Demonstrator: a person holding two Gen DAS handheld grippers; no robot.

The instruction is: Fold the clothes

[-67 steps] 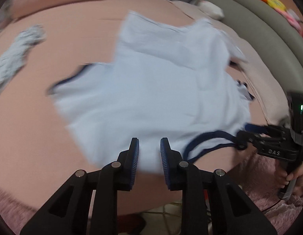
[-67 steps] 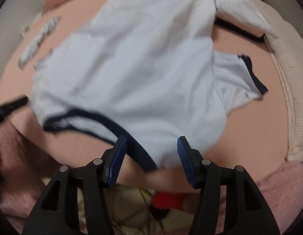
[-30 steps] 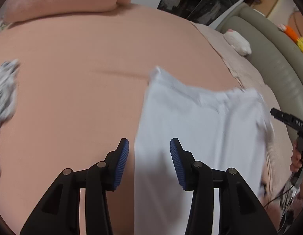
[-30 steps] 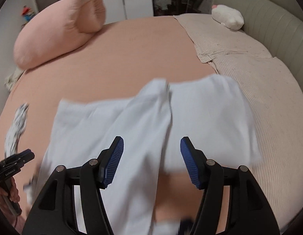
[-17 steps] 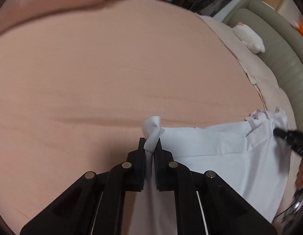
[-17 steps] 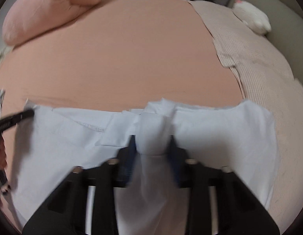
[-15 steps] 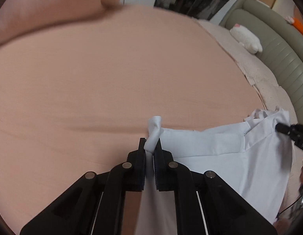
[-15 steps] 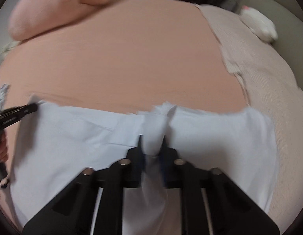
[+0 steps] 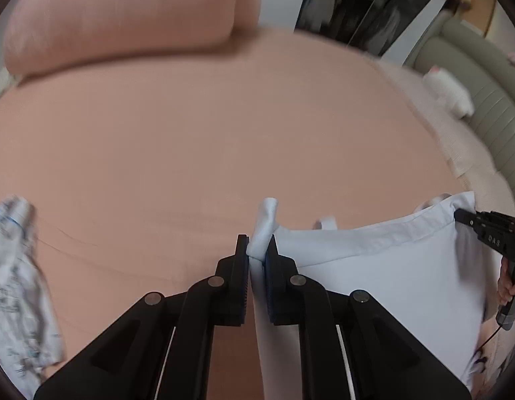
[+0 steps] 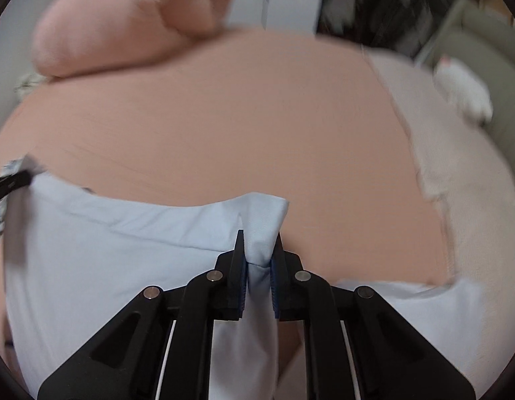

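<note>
Both claws now clamped on the pale blue T-shirt (image 9: pixel 374 266). Left claw (image 9: pixel 257 260) pinches one corner of its hem edge, a tuft of cloth poking up past the pads; right claw (image 10: pixel 259 260) pinches the other corner, pads pressed tight on a thick bunch of fabric. A second ago both claws stood apart over the loose cloth; half a second ago they had already closed, and the grip has held since.

Shirt hangs stretched between the two claws, its top edge taut in a near-straight line, the body dropping below out of view, over the near part of the peach bed (image 9: pixel 207 133). The edge rides higher and further toward the pillow (image 9: pixel 124 13) than half a second back. Right-wrist view heavily blurred, so motion is under way.

Judgement: grasp step done; this is the carry for laying out or folding over. Patterned garment (image 9: pixel 14 283) lies at far left, well apart.

Risk: thick bunch in right claw may slip unevenly.
</note>
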